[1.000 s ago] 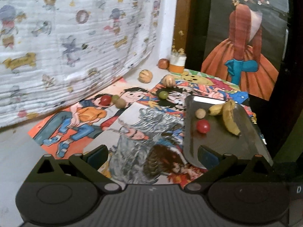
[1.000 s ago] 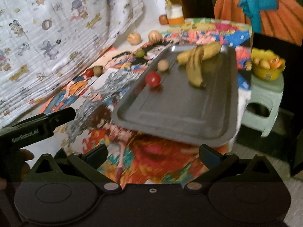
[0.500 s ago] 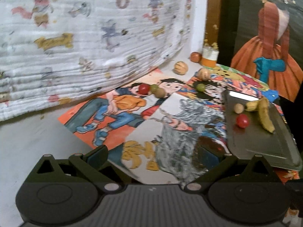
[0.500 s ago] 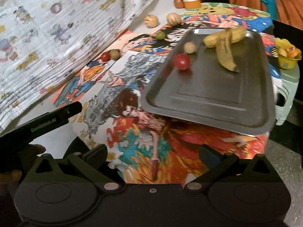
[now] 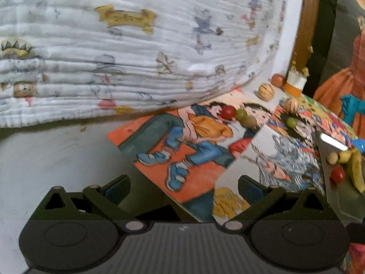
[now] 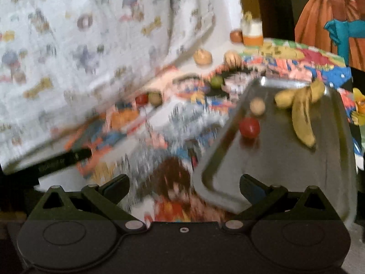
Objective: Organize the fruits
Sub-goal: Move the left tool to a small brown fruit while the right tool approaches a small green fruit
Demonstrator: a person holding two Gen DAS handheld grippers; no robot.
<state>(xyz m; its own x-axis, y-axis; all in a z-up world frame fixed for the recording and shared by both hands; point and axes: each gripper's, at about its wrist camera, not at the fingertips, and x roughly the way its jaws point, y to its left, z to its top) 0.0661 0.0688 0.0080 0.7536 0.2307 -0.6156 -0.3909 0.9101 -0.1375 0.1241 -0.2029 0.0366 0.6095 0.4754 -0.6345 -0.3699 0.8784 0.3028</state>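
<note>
Broadly, the table (image 5: 45, 159) is covered with cartoon posters (image 5: 182, 150), and a printed white cloth (image 5: 136, 45) hangs behind it. On the right sits the dark metal tray (image 6: 285, 171), the likely collecting place for the fruits. It already carries a bunch of bananas (image 6: 301, 105), a red fruit (image 6: 249, 127) and a small tan ball-shaped fruit (image 6: 257, 106). So the task looks partly done.

What remains lies loose on the posters: a red fruit (image 5: 228, 112) touching a green one (image 5: 241, 114) and a brownish one (image 5: 250, 121), a single green fruit (image 5: 291, 121) nearer the tray, two ribbed tan fruits (image 5: 265, 92) and (image 5: 292, 105) further back, and a reddish-brown one (image 5: 277, 80) beside an orange-and-white jar (image 5: 296, 84).

The left tool (image 5: 183, 186) is spread wide and empty, facing the red-green-brown cluster. The right tool (image 6: 184, 186) is also wide and empty, low over the tray's near corner; its view is blurred.
</note>
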